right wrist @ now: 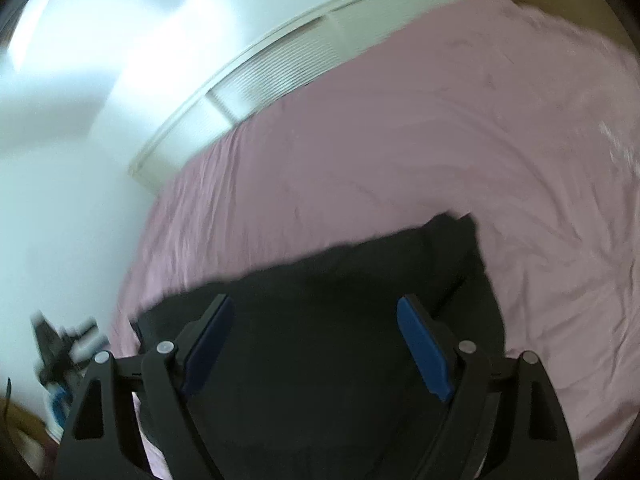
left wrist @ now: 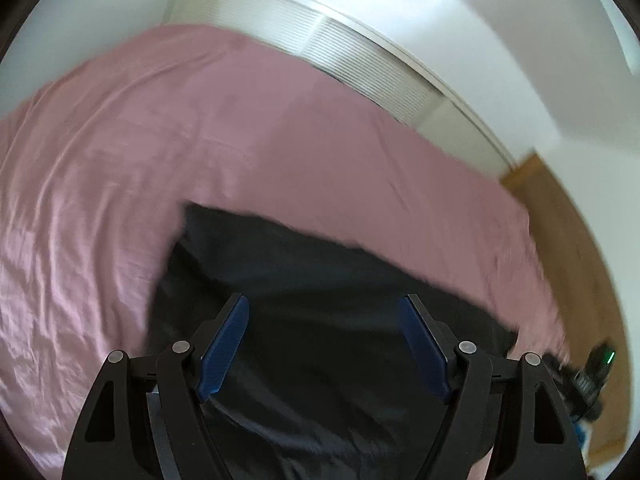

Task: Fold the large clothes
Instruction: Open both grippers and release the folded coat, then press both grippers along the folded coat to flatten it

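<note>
A black garment (left wrist: pixel 304 280) lies flat on a pink bedsheet (left wrist: pixel 120 160). In the left wrist view my left gripper (left wrist: pixel 324 304) hovers over the garment's near part, its blue-padded jaws wide apart and empty. In the right wrist view the same black garment (right wrist: pixel 320 280) lies on the pink sheet (right wrist: pixel 440 120), with a corner at the upper right. My right gripper (right wrist: pixel 316 304) is above it, jaws wide apart and empty. Both views are motion-blurred.
A white louvred closet door (left wrist: pixel 352 56) and a white wall stand behind the bed. Wood floor (left wrist: pixel 560 216) runs along the bed's right side. The other hand-held gripper shows at the edge of each view (left wrist: pixel 588 380) (right wrist: pixel 60 352).
</note>
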Motion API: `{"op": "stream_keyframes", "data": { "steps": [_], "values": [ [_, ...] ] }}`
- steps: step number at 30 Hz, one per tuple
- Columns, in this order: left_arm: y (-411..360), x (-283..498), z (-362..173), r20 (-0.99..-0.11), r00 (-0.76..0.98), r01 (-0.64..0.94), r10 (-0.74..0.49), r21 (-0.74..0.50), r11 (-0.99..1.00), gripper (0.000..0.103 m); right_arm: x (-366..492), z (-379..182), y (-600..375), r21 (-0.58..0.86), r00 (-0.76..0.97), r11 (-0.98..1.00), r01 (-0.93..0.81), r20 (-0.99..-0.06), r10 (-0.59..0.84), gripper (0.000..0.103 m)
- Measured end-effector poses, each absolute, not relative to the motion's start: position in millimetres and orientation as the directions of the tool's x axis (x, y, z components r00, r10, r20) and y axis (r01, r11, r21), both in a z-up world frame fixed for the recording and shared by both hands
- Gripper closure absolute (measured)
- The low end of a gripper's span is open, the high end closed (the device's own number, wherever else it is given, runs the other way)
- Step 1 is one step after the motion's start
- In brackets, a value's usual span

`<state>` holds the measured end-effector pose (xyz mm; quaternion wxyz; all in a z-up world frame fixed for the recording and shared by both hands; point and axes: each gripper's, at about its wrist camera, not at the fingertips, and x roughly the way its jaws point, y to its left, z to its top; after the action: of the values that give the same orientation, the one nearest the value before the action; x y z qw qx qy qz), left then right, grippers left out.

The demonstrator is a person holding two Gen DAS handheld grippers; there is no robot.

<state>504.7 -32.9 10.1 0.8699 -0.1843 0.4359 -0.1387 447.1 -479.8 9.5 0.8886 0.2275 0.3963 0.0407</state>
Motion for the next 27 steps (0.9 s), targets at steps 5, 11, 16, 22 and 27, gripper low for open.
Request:
{"op": "stream_keyframes", "data": {
  "steps": [5, 11, 16, 22, 27],
  "values": [
    [-114.1, 464.9, -13.9, -0.734, 0.523, 0.264, -0.433, -0.344, 0.901, 0.027, 418.5, -2.7, -401.2, 0.309, 0.656, 0.950, -0.044, -0.708, 0.261, 0.020],
    [-172.6, 455.6, -53.4, -0.782, 0.512, 0.352, -0.357, -0.188, 0.917, 0.020, 405.6, -35.6, -340.7, 0.185, 0.620, 0.968, -0.168, -0.744, 0.249, 0.020],
    [-183.4, 509.6, -65.1, -0.805, 0.537, 0.297, -0.253, -0.101, 0.949, 0.014, 441.2, -61.3, -340.0, 0.093, 0.610, 0.984, -0.152, -0.774, 0.167, 0.019],
    [-188.7, 569.2, -76.1, -0.835, 0.515, 0.265, -0.192, -0.058, 0.963, 0.010, 507.8, -68.4, -359.9, 0.081, 0.596, 0.991, -0.109, -0.792, 0.130, 0.019],
    [-183.8, 611.2, -93.1, -0.858, 0.483, 0.200, -0.173, -0.084, 0.976, 0.006, 541.3, -79.7, -381.4, 0.127, 0.575, 0.990, -0.058, -0.807, 0.137, 0.019]
  ]
}}
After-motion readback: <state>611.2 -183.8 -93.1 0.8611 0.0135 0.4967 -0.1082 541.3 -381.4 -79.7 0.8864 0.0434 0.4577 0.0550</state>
